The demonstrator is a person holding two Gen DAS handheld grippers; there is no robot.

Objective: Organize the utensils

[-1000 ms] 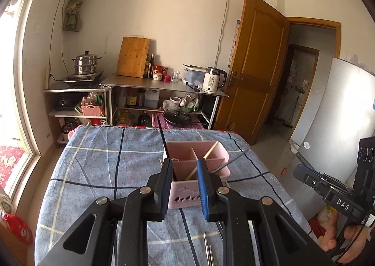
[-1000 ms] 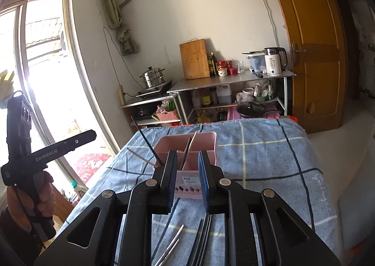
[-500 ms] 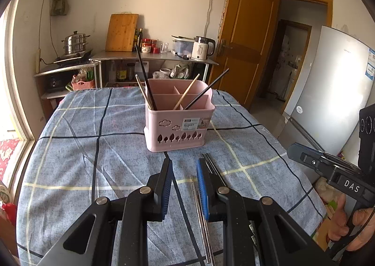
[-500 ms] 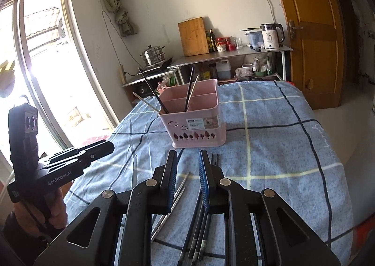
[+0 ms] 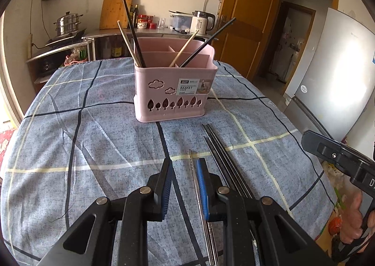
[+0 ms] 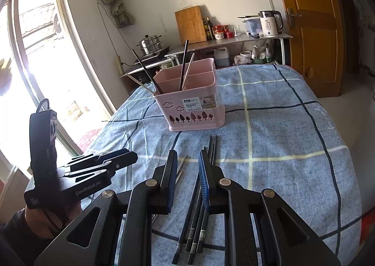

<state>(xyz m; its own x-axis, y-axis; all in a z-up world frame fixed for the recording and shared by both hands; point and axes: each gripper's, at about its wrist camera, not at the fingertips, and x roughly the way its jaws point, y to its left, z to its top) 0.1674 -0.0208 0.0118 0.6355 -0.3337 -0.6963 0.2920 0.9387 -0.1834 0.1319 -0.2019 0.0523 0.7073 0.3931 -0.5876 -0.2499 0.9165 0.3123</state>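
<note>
A pink utensil basket (image 5: 174, 87) (image 6: 192, 104) stands mid-table on the blue checked cloth, with black and wooden chopsticks leaning in its compartments. Several black chopsticks (image 5: 220, 153) (image 6: 199, 207) lie loose on the cloth in front of it, with a silver chopstick (image 5: 193, 167) (image 6: 181, 167) beside them. My left gripper (image 5: 184, 167) (image 6: 93, 167) hangs low over the cloth, narrowly open and empty; the silver chopstick runs along under its right finger. My right gripper (image 6: 186, 160) (image 5: 339, 160) is also narrowly open and empty, above the near ends of the loose chopsticks.
The table's cloth (image 5: 93, 137) drops off at left, right and front. A fridge (image 5: 339, 78) stands close on the right, a wooden door (image 5: 246, 26) behind it. A metal shelf with a kettle (image 6: 269, 23) and pot lines the far wall; a window (image 6: 35, 55) is left.
Both grippers have sunk toward the table and tipped downward. The basket now sits farther ahead, and the loose chopsticks have come into view beneath the fingers. The jaws kept the same gap.
</note>
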